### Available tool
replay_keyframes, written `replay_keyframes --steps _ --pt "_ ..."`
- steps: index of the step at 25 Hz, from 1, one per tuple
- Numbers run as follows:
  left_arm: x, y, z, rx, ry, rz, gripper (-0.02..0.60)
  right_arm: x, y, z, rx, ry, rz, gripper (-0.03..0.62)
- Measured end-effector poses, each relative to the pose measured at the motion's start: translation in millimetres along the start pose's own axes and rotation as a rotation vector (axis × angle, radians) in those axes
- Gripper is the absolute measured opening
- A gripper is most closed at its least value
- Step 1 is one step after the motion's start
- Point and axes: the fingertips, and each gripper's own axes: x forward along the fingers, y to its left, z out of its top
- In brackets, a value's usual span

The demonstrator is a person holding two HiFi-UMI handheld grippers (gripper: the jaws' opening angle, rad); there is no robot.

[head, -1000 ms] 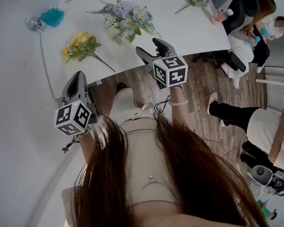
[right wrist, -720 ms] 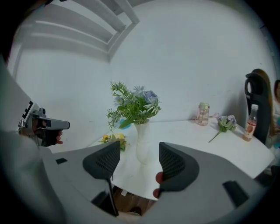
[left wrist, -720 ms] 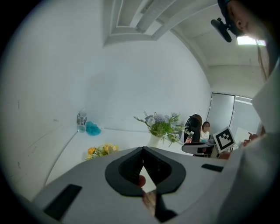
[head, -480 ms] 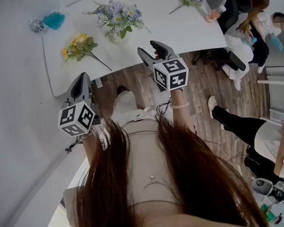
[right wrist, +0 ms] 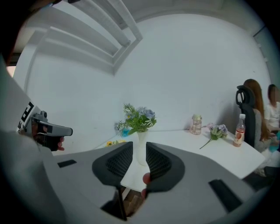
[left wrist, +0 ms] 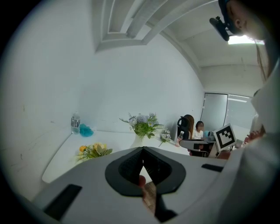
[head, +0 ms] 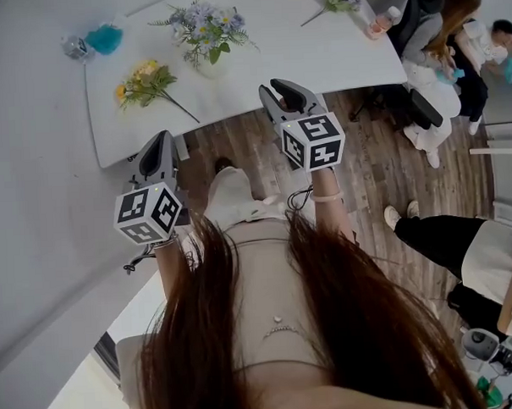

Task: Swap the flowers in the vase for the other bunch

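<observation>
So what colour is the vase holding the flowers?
White. The vase shows best in the right gripper view.

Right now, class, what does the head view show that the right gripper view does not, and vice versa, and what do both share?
Only the head view: the person's hair and torso. Only the right gripper view: the stepped ceiling and the empty gap between the jaws of the right gripper, which have just been closing. Both: the white table, the vase of blue flowers, the yellow bunch, the left gripper.
</observation>
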Motion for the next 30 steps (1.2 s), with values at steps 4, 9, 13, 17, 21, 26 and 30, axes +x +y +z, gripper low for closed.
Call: replay_keyframes --steps 4,9,13,17,21,26,30 --pt "-6.4 -12.6 -1.9 0.005 -0.006 -0.002 0.003 -14.3 -0.3 3.4 -0.001 -0.023 0.003 0.097" --pt "-14.4 -28.3 -7.6 0.009 -0.012 -0.012 0.003 -32.5 2.7 3.8 -0.003 -0.042 0.011 0.075" --pt "-21.9 -41.7 -17.1 0.007 -0.015 -0.011 0.003 -50.6 5.1 4.3 -0.006 -0.072 0.024 0.054" --pt "-30.5 -54.9 -26.1 0.004 -0.017 -0.010 0.003 -69.8 4.4 4.5 -0.001 -0.099 0.026 0.046" --pt "-38.8 -66.1 -32.8 0.007 -0.020 -0.010 0.003 -86.7 5.2 3.6 -0.002 -0.115 0.029 0.040" --pt "-46.3 -78.3 -39.0 0.015 -0.030 -0.013 0.003 -103.9 8.0 1.1 -0.008 -0.129 0.039 0.037" --pt "-55.0 -88.4 -44.7 0.020 -0.035 -0.008 0.003 -118.3 11.8 -2.5 -0.012 -0.139 0.050 0.035"
